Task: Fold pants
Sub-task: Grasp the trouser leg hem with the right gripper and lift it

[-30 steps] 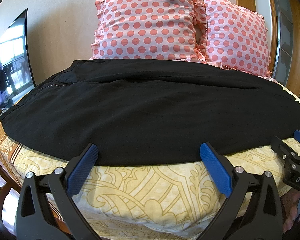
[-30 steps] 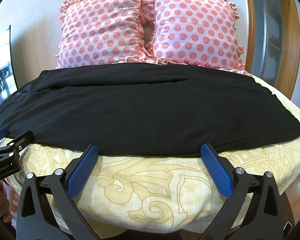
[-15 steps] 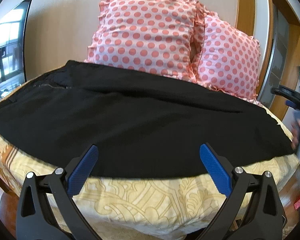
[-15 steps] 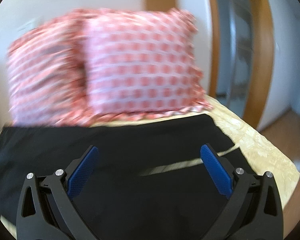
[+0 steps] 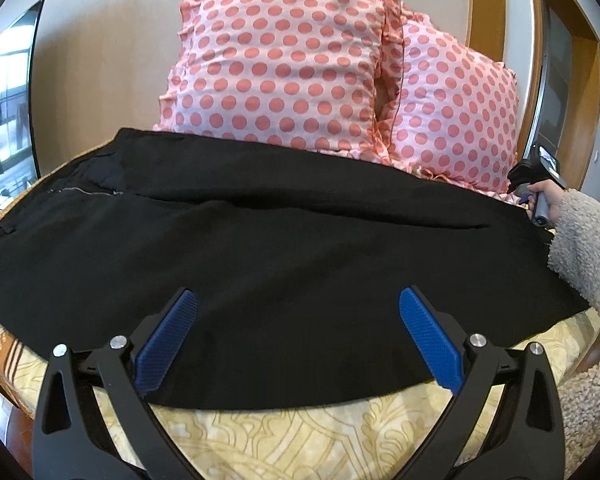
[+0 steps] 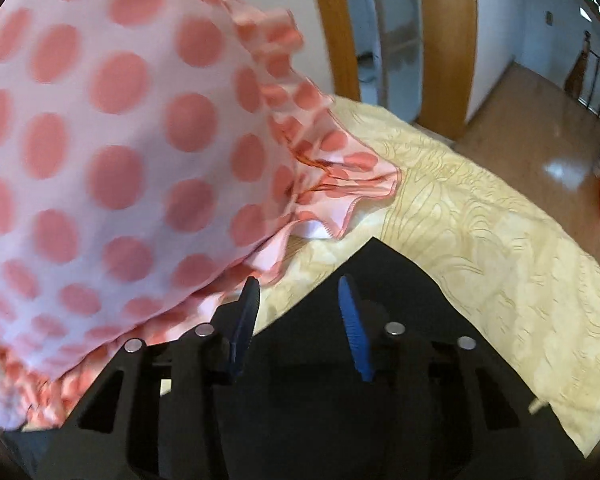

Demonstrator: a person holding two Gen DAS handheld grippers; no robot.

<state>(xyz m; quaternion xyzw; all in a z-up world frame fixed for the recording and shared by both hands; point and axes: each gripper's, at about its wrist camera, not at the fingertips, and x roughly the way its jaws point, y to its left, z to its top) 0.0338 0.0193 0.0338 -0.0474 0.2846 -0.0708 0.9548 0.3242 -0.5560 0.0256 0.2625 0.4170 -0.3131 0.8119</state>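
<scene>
The black pants point(image 5: 284, 240) lie flat across the bed, spread sideways. The waist with the zipper point(image 5: 85, 191) is at the left. The far hem corner point(image 6: 380, 272) ends close to a pillow's frill.

Your left gripper point(image 5: 298, 334) has open air above the flat pants point(image 5: 260, 240). Near your right gripper point(image 6: 298, 312), the dotted pillow point(image 6: 120, 140) crowds in close on its left; bare bedspread point(image 6: 480, 240) lies open to the right.
</scene>
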